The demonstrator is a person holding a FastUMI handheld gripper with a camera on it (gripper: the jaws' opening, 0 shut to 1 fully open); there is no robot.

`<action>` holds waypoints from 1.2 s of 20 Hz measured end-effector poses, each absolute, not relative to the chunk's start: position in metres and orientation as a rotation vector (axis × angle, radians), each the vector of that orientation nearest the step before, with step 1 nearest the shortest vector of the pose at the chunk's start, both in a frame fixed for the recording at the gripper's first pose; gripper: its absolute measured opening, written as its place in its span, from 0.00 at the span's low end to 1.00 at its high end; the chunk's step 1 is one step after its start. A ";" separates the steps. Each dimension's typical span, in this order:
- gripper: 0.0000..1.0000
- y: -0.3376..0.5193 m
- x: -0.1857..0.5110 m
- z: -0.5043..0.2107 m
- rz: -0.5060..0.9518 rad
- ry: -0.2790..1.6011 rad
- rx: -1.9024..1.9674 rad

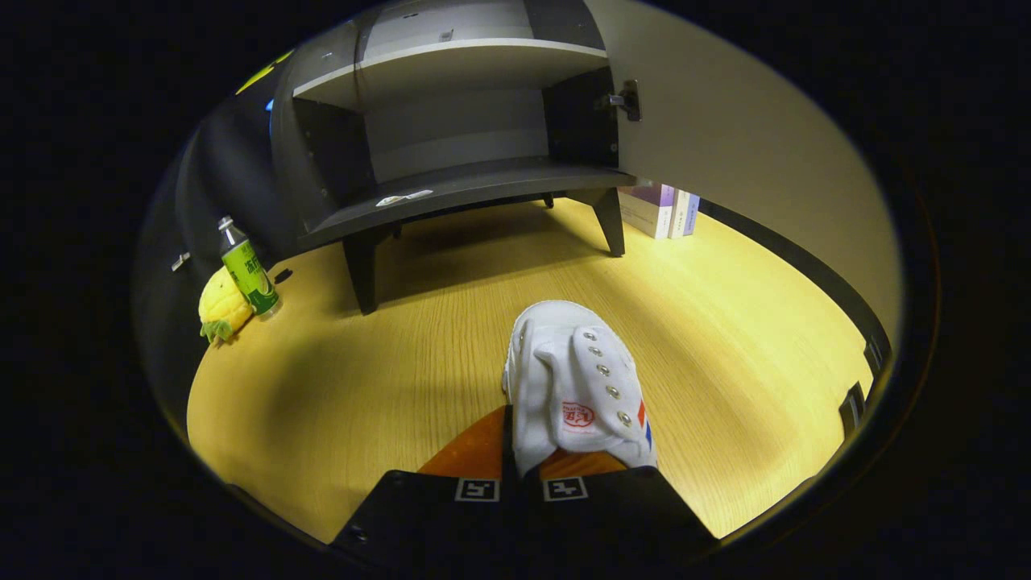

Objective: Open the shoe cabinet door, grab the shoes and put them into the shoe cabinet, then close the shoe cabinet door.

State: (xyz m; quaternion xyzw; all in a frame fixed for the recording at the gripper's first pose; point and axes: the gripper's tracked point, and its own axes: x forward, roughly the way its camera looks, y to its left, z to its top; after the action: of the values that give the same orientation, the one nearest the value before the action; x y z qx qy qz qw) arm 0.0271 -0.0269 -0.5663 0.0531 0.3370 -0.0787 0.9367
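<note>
White canvas shoe point(576, 391) sits pinched in the tongs point(522, 475), fingers clenched on its heel/collar w/ toe pointing fwd toward the cabinet point(451, 137). Looks lifted clear of the counter point(387, 354), though can't be sure it isn't skimming the wood. Grip at the back end makes sense: toe leads, so shoe can slide nose-first onto a shelf.

Cabinet stands well ahead of the shoe, door point(725, 161) already swung open to the right, hinge visible at its inner edge. Two levels inside, upper shelf and lower shelf point(459, 189), both bare apart from a small sticker on the lower one's front lip. Lower shelf is the nearer, lower target, prob. the easier drop. Cabinet is on short legs, w/ a gap underneath, so the shoe needs to clear the shelf lip, not go under.

Judging by this, door step done, shoe grabbed, placing and closing still to do.

Surface: pale wood-grain counter, smooth, strong warm light w/ shadow under the cabinet. Left of the cabinet, a green bottle point(248, 270) upright, w/ a yellow plush toy point(221, 308) touching its base. Right of the cabinet, behind the door, a few books point(664, 211) stand on edge. Dark booth wall beyond.
</note>
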 end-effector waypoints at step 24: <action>0.05 0.015 0.113 -0.204 -0.049 0.342 0.038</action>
State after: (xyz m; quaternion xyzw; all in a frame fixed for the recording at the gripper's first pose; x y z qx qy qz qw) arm 0.1126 0.0146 -0.2036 0.0189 0.1702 -0.0242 0.9849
